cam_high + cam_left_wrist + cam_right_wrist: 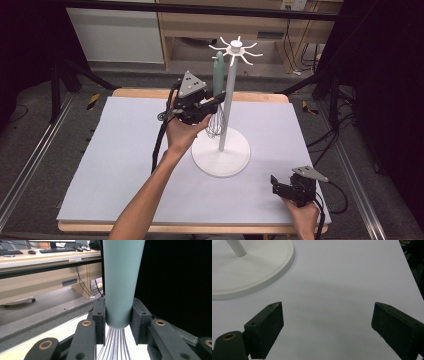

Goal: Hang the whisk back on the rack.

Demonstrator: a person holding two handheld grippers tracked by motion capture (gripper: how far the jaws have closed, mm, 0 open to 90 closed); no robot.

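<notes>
The left gripper (209, 106) clamped the light, smooth whisk (218, 80) low on its stiff handle; the right gripper (280, 187) gaped empty.

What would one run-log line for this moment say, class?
left gripper: shut on whisk, handle up | whisk: beside stand pole, unhooked | right gripper: open, empty, over table

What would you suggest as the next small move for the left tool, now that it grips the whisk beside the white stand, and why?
Probably lift the whisk a little further, toward the stand's hooks. The left tool is clamped on the bottom of the green handle, wires hanging below, and the handle's top sits just under the hook ring beside the pole. The right tool rests open on the table.
</notes>
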